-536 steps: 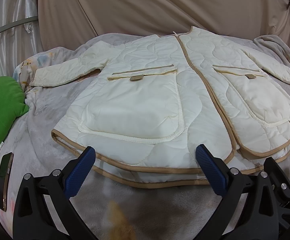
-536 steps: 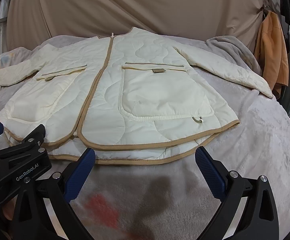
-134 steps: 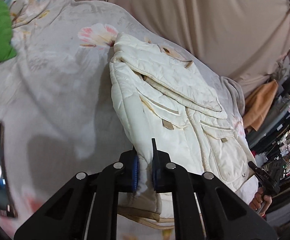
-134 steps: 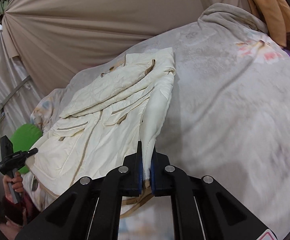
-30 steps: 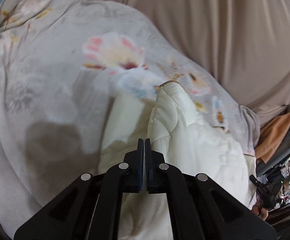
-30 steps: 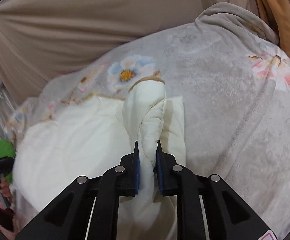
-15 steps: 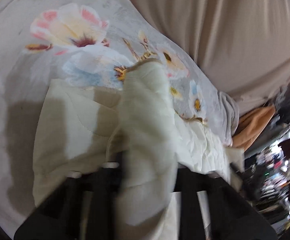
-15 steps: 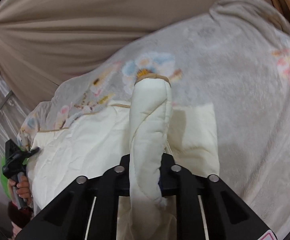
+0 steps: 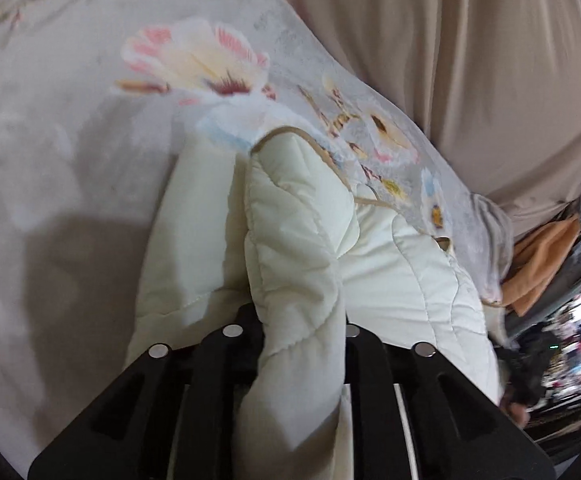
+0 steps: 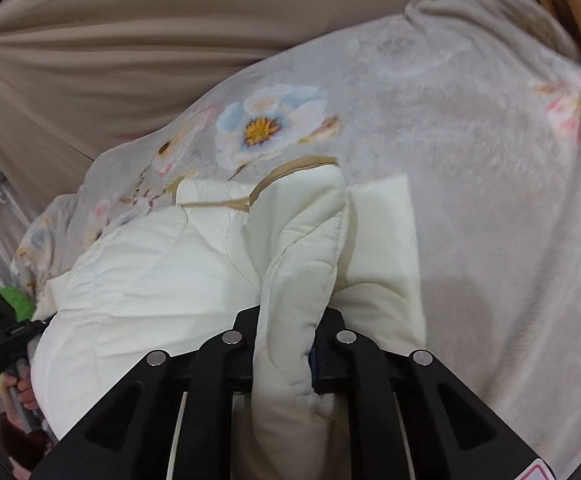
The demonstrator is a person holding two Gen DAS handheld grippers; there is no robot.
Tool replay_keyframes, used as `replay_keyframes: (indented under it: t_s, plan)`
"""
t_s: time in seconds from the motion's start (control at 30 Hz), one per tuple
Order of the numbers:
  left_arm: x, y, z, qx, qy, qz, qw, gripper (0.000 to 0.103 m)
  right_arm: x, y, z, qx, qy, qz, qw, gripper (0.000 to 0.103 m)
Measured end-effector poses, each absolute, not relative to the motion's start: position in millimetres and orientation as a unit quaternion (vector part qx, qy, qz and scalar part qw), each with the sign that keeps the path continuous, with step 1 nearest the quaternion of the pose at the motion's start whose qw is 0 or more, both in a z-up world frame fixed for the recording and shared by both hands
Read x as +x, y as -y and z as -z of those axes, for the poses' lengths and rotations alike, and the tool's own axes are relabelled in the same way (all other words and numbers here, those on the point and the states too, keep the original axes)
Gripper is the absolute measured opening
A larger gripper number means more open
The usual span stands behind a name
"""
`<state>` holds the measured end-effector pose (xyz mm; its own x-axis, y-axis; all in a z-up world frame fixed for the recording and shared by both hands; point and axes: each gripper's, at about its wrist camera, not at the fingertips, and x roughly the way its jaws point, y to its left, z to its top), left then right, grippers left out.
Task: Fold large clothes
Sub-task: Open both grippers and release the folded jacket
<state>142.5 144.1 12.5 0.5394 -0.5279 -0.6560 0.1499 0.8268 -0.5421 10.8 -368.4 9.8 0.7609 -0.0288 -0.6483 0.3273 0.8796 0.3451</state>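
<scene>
**A:** Where was the jacket (image 9: 390,264) at that point?

**B:** Lying doubled over on the floral blanket (image 10: 470,128), with a thick wad bunched between each set of jaws. Left gripper (image 9: 302,336) and right gripper (image 10: 284,340) both had jaws pinching padded edge, tan trim (image 10: 290,168) poking out ahead of them.

**A:** Tips for finishing that fold?

**B:** I'd say lower both sides evenly, line the trim up with the layer beneath the jaws, then let go together so nothing springs back.
</scene>
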Motion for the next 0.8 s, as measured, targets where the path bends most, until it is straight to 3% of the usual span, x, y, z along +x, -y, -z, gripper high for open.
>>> replay_keyframes:
  t_s: [0.1, 0.23, 0.33, 0.47, 0.57, 0.7, 0.8]
  plan:
    - [120, -146, -54, -0.171, -0.384, 0.167, 0.892, 0.028, -17, 365, -43, 0.219, -0.290, 0.124, 0.924, 0.027]
    - [76, -130, -117, -0.090, -0.278, 0.095, 0.952, 0.033, -45, 330, -87, 0.163, -0.215, 0.157, 0.950, 0.028]
    - [59, -91, -145, -0.056, -0.250, 0.144, 0.956, 0.040, -33, 285, -98, 0.144, -0.219, 0.067, 0.963, 0.028]
    - [52, -5, -117, 0.000, -0.309, 0.245, 0.919, 0.041, 5, 187, -71, 0.084, -0.290, -0.080, 0.950, 0.027]
    - [58, 28, -69, 0.030, -0.370, 0.256, 0.893, 0.041, 22, 152, -33, 0.030, -0.344, -0.088, 0.934, 0.019]
    - [66, 4, -30, 0.036, -0.380, 0.234, 0.894, 0.037, 9, 200, -9, 0.001, -0.352, 0.012, 0.936, 0.012]
    - [75, -40, -26, 0.026, -0.370, 0.186, 0.910, 0.036, -19, 276, -5, 0.054, -0.354, 0.101, 0.928, 0.010]
